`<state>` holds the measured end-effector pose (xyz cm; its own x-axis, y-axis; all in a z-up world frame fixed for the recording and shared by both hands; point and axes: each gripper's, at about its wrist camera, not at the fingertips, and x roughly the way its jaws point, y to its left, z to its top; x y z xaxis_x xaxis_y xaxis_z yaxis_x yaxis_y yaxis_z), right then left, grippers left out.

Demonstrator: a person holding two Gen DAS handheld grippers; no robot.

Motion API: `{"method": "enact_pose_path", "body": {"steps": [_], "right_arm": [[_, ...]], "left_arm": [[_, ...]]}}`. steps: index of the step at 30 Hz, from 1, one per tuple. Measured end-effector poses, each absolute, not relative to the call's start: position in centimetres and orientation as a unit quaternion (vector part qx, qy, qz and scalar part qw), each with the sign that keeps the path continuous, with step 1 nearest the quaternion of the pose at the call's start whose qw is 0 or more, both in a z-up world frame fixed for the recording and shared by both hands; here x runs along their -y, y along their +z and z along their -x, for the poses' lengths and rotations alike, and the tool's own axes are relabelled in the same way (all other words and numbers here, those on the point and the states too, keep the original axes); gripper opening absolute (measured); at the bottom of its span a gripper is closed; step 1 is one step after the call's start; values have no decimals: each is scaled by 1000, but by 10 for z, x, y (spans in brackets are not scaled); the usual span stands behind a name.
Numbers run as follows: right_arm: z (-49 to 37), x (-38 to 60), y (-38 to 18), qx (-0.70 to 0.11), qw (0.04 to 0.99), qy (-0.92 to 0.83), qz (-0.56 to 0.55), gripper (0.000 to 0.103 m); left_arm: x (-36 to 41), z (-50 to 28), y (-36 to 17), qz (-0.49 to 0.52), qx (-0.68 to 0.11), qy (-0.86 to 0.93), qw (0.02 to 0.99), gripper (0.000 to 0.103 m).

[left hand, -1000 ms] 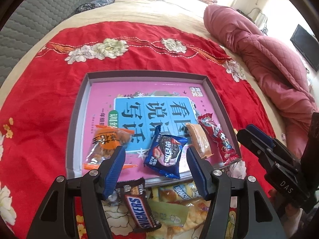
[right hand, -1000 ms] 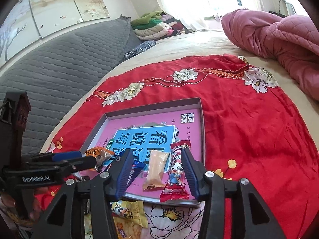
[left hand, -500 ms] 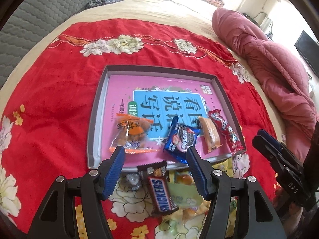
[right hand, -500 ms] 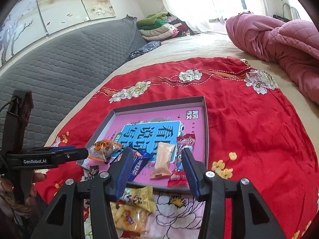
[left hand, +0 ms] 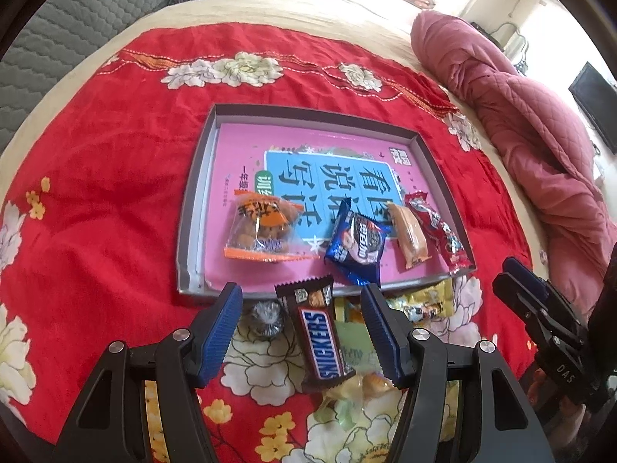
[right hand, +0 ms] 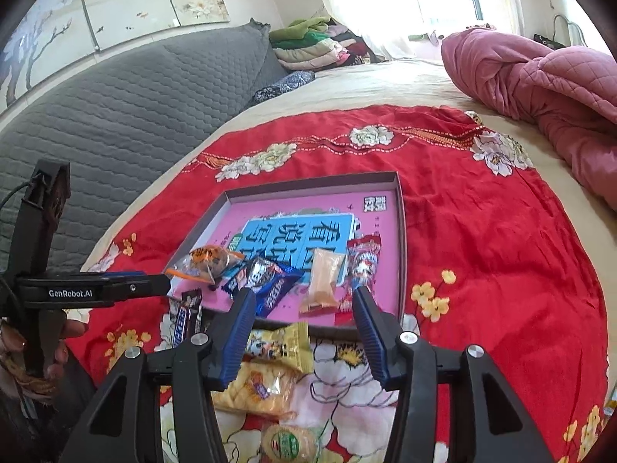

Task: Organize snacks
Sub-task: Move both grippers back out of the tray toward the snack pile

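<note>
One red floral cloth (left hand: 115,162) covers the bed, and on it sits one shallow grey tray (left hand: 189,231) whose pink printed floor is partly hidden by four packets along its near edge: orange (left hand: 262,231), blue (left hand: 356,245), tan (left hand: 410,237), red (left hand: 439,235). Outside the tray lies one Snickers bar (left hand: 320,339), overlapping a heap of yellow packets (right hand: 270,370) too jumbled to count. Both tongs, left gripper (left hand: 304,328) and right gripper (right hand: 304,328), hover spread and empty.

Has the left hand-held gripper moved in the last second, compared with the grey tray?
Yes. The left hand-held gripper has drawn back from the grey tray: earlier its fingertips overlapped the tray, now they frame the Snickers bar in front of it.
</note>
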<state>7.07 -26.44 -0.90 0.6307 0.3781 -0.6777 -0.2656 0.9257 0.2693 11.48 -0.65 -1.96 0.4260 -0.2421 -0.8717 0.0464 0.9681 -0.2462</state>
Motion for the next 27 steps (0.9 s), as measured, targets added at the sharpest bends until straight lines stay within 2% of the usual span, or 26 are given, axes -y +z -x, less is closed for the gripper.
{"method": "enact_pose_path", "body": {"steps": [5,9,27], "right_arm": [[-57,267,-13,-413,890,178,-78,52],[-48,263,-20,-438,878,179,-70,59],[-23,245,-45,-502,850,158,-15,60]], "left_arm": [[8,-110,-24,91,-534,-91,836,66],[8,-107,-27,95,-538,-93,833,66],[13,-98,-48,106,-561,-106,814,66]]}}
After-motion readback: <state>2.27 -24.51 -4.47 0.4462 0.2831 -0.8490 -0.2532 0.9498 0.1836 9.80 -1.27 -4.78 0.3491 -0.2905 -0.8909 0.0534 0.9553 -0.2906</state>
